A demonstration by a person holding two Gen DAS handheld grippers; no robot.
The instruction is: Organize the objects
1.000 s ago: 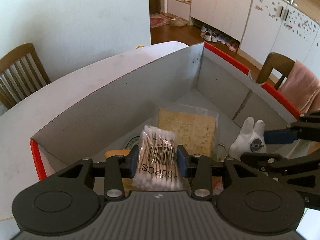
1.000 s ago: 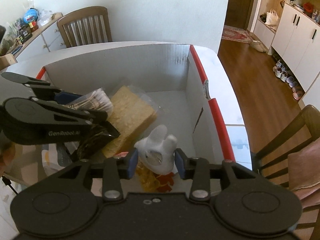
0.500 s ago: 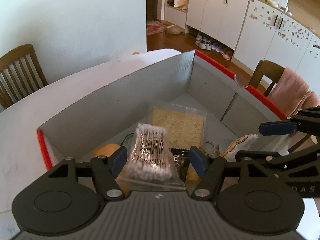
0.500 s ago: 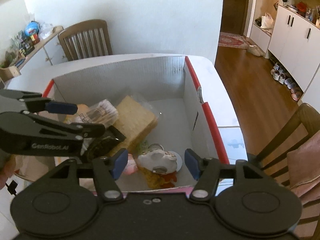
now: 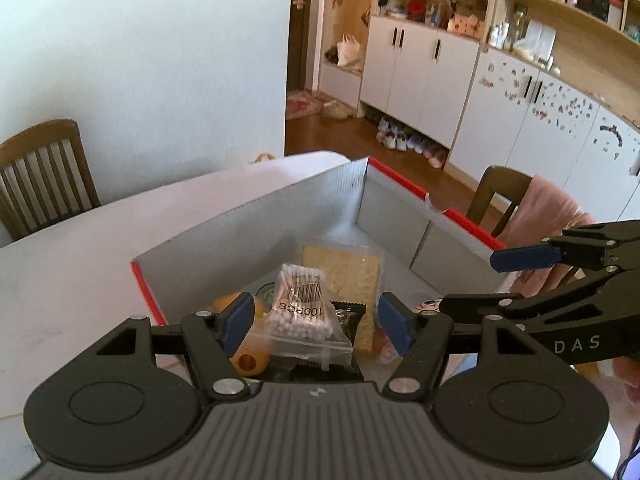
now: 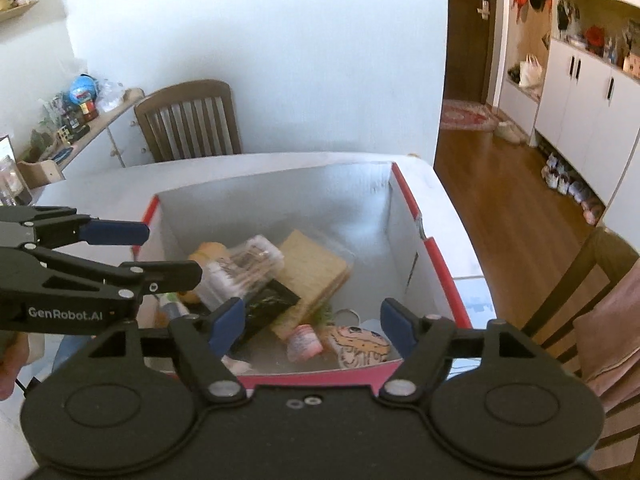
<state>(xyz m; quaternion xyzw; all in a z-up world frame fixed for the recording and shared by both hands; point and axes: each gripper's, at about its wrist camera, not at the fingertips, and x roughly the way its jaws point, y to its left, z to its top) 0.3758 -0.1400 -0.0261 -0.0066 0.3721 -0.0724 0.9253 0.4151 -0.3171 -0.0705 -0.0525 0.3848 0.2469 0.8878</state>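
Note:
A cardboard box (image 5: 256,220) with red rims stands on the white table; it also shows in the right wrist view (image 6: 280,188). Inside lie a bag of cotton swabs (image 5: 300,306) (image 6: 240,268), a yellow sponge pack (image 5: 344,272) (image 6: 316,276), a black sachet (image 6: 268,308), an orange-yellow toy (image 5: 250,360) and a cartoon-face toy (image 6: 360,346). My left gripper (image 5: 316,320) is open and empty above the box's near edge. My right gripper (image 6: 314,326) is open and empty above the near rim. Each gripper shows in the other's view, the right (image 5: 524,260) and the left (image 6: 114,232).
A wooden chair (image 5: 44,176) stands at the table's far left side; it also shows in the right wrist view (image 6: 188,120). Another chair with a pink cloth (image 5: 548,208) stands at the right. A sideboard with clutter (image 6: 72,120) is at the left. White table surface (image 5: 72,280) surrounds the box.
Both grippers opened, letting go of the cotton swab bag and the white toy into the box. Both then rose and pulled back from the box.

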